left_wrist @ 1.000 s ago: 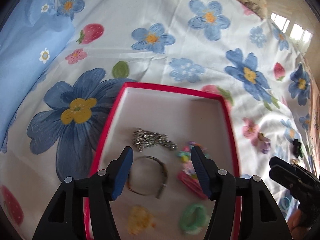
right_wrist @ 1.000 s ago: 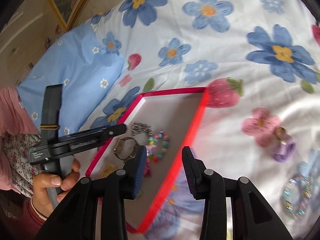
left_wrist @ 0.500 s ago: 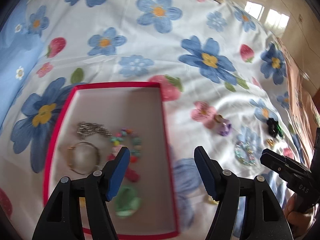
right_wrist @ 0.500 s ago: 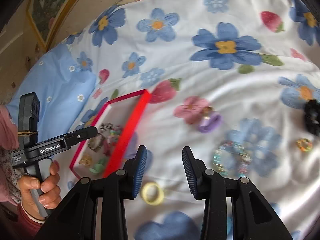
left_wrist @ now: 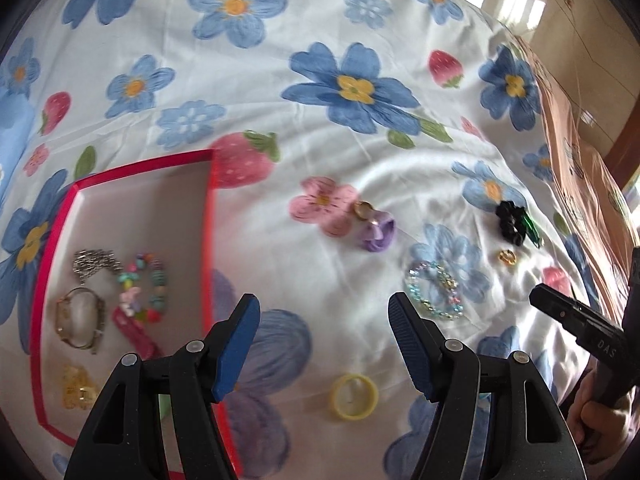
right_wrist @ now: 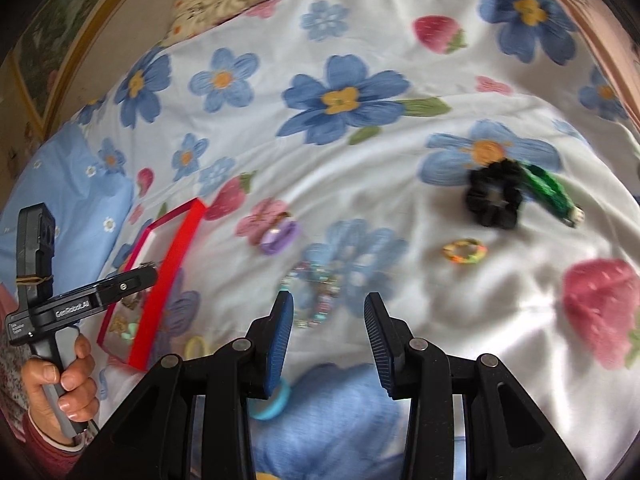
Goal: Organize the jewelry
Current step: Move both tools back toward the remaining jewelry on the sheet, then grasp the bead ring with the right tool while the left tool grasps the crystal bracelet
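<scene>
Left gripper: spread wide, nothing pinched.
Right gripper: spread, nothing pinched.
Red box: watch and bead bracelet are kept inside.
Yellow ring: left on flowered sheet.

Two wrist views, steeply down over the bedsheet, sharing the red tray and beaded bracelet

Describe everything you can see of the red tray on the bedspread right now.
The red tray is a shallow rectangular box with thin bright-red walls and a pale, matte floor, probably card. It lies flat on the floral bedspread, left of the loose pieces. Inside lie a silver chain, a wristwatch, a multicoloured bead bracelet, a pink clip and a yellowish piece. One of the left gripper's fingers overlaps its near wall in view; contact is unclear.
</scene>
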A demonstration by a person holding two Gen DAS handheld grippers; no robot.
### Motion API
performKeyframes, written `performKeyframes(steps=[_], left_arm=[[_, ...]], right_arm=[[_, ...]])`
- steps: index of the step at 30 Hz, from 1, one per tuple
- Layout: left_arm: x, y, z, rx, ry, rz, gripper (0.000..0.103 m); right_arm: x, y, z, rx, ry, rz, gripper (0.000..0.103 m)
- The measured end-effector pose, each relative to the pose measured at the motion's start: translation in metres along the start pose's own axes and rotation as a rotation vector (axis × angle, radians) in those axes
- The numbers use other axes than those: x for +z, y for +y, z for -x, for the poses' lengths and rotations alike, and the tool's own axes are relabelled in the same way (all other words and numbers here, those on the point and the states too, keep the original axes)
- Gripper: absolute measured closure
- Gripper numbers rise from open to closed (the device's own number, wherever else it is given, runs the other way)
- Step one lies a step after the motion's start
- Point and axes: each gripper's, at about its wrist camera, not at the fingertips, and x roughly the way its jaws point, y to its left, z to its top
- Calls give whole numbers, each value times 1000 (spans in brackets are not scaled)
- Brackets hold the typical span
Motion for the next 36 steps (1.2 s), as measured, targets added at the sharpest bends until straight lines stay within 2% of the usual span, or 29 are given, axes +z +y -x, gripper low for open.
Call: performKeyframes(steps=[7, 15, 22, 26, 30, 32, 33, 35, 36], left_arm=[[3, -29, -30, -20, 31, -42, 37], [10, -57, -66, -18, 72, -101, 38], [13, -70, -101, -39, 120, -107, 47], [14, -75, -122, -34, 145, -113, 48], [12, -79, -134, -29, 149, -126, 54], [11, -82, -136, -25, 146, -136, 58], [12, -83, -138, -24, 145, -139, 65], [12, -83, -139, -29, 140, -137, 80], [12, -82, -140, -41, 141, -132, 92]], right_arm=[[-1, -34, 5, -41, -12, -58, 63], [8, -54, -3, -65, -10, -86, 63], [14, -69, -17, -111, -6, -118, 63], [20, -77, -27, -139, 3, -132, 63], [23, -81, -38, -158, 16, -137, 65], [23, -84, -44, -159, 25, -145, 67], [22, -85, -46, -160, 30, -145, 68], [20, -85, -51, -171, 36, -141, 87], [20, -85, -52, -176, 40, -139, 91]])
